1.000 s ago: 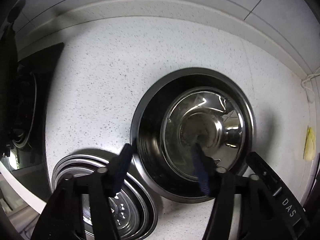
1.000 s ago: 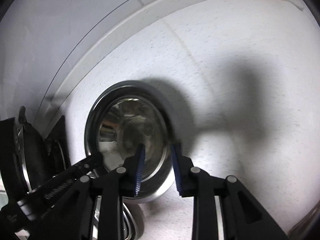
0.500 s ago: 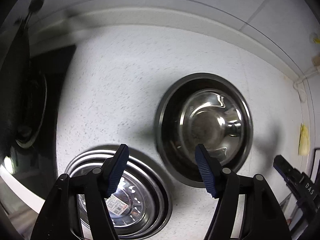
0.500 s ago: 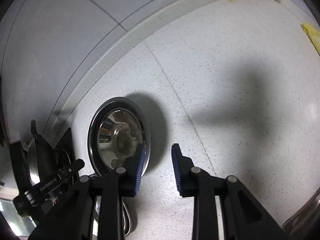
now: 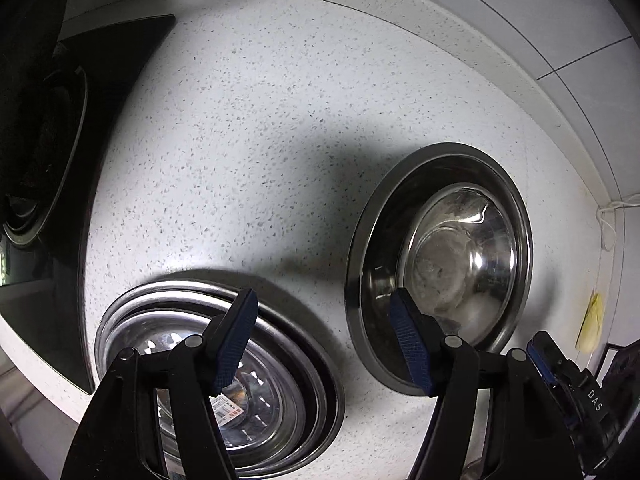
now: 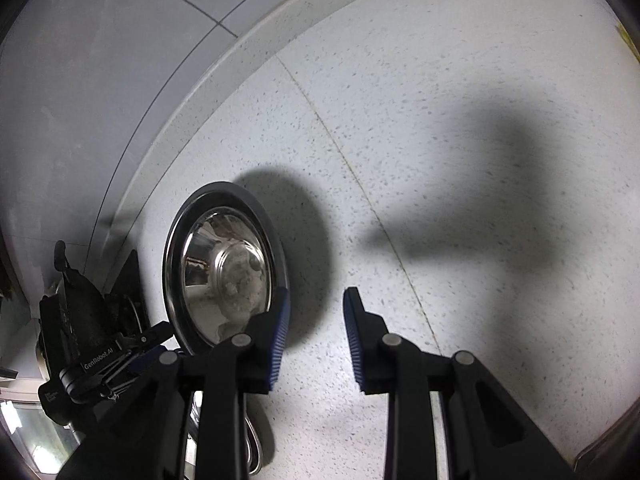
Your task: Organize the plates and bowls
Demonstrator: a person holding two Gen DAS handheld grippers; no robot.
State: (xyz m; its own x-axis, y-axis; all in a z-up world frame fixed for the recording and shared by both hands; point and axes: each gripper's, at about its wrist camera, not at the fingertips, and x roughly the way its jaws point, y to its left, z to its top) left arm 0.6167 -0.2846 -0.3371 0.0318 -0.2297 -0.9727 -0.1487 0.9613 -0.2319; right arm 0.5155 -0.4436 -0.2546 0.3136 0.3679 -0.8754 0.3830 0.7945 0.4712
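A steel bowl (image 5: 452,256) sits nested in a wider steel plate (image 5: 360,248) on the speckled white counter, at the right of the left wrist view; the bowl also shows in the right wrist view (image 6: 228,272). A stack of steel plates (image 5: 280,396) with a label sticker lies at the lower left, under my left gripper (image 5: 320,340), which is open and empty above the gap between stack and bowl. My right gripper (image 6: 316,328) is open and empty, just right of the bowl's plate (image 6: 276,248).
A black cooktop (image 5: 120,80) with a dark pan (image 5: 36,128) lies at the counter's left end. A raised backsplash ledge (image 5: 480,40) runs along the tiled wall. A yellow scrap (image 5: 590,322) lies at the far right. Bare counter (image 6: 460,140) spreads right of the bowl.
Both grippers have drawn back from the bowl, which stays on the counter. The left gripper has shifted left over the plate stack. The right gripper has opened wider.
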